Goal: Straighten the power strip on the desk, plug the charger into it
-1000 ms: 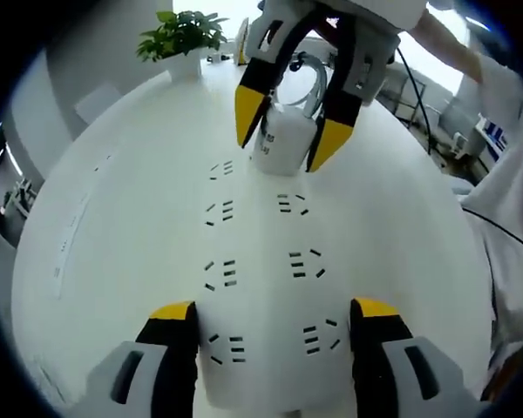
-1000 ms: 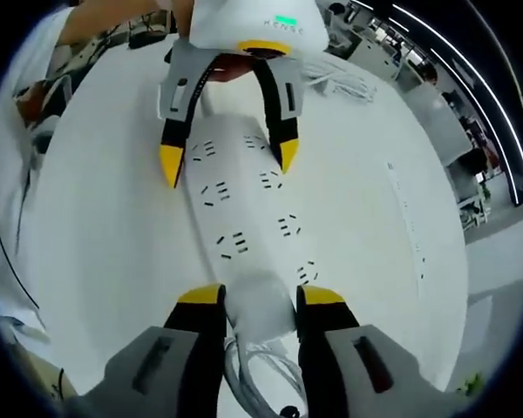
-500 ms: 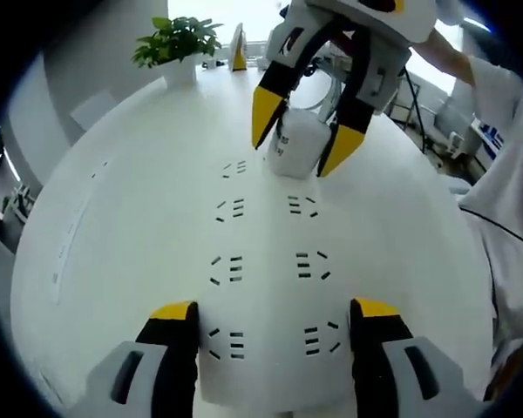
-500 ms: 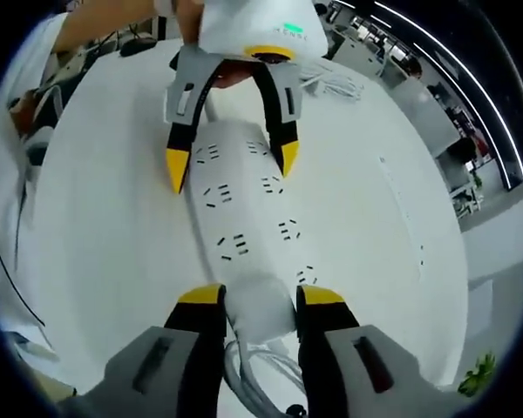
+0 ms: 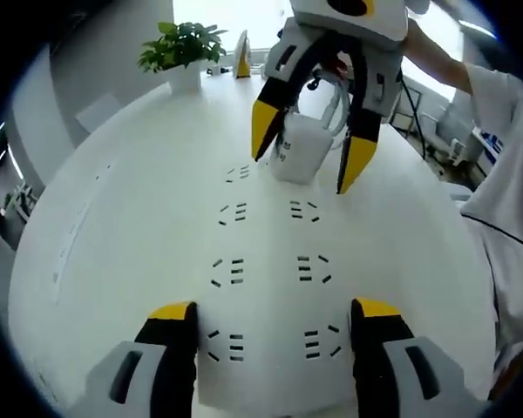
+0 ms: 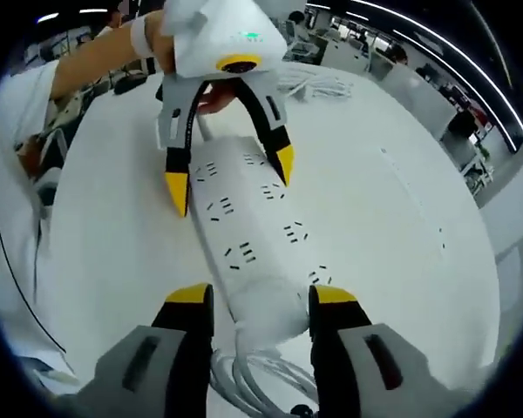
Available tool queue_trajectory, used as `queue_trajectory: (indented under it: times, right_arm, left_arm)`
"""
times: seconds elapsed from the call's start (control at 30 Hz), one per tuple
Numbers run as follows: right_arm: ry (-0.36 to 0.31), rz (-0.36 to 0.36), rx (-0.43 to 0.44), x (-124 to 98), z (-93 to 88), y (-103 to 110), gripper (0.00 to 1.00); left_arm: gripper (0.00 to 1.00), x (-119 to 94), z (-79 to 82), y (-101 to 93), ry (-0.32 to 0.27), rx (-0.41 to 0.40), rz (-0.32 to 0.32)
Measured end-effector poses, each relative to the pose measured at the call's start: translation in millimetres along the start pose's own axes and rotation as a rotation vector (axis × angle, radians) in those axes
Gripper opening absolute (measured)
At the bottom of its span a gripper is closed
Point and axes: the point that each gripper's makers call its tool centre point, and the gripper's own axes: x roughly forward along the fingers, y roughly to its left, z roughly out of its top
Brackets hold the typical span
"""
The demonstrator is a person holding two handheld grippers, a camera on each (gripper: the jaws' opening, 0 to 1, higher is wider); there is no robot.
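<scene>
A white power strip (image 5: 266, 270) with two rows of sockets runs away from me in the left gripper view. My left gripper (image 5: 275, 324) has its jaws against both sides of the near end. At the far, corded end my right gripper (image 5: 307, 148) straddles the strip's end block, with a gap beside each yellow tip. In the right gripper view the strip (image 6: 248, 235) lies lengthwise. My right gripper (image 6: 261, 300) stands open around its corded end, and the cord (image 6: 261, 383) coils below. The left gripper (image 6: 231, 174) clamps the far end.
A potted plant (image 5: 181, 39) and a small yellow sign (image 5: 241, 50) stand at the far edge of the white table (image 5: 113, 200). A loose white cable bundle (image 6: 322, 85) lies further out on the table. A person's sleeve (image 5: 506, 174) is at the right.
The right gripper's jaws have spread slightly off the strip's corded end. Both views shifted a little while the strip kept its place between the left jaws.
</scene>
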Motion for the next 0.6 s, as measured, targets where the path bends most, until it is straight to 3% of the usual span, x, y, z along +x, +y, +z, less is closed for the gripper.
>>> queue_trajectory:
  times: [0.13,0.33,0.47,0.57,0.6]
  right_arm:
    - [-0.043,-0.015,-0.014,-4,3.8,-2,0.58]
    - [-0.083,-0.006,-0.017,-13,2.8,3,0.62]
    - [-0.075,-0.005,-0.006,-19,-5.7,8,0.65]
    - [-0.166,-0.016,0.043,-30,3.6,11,0.7]
    - [-0.197,-0.019,0.057,-35,6.4,11,0.71]
  left_arm:
    - [0.78,0,3.5,0.3,-0.058,-0.028,0.012]
    - [0.95,-11,14.4,-7.3,-0.169,-0.062,0.047]
    - [0.96,-24,14.2,-11.1,-0.205,-0.094,0.094]
    - [0.96,-37,9.4,-22.7,-0.22,-0.14,0.118]
    - [0.96,-42,9.9,-28.7,-0.249,-0.156,0.132]
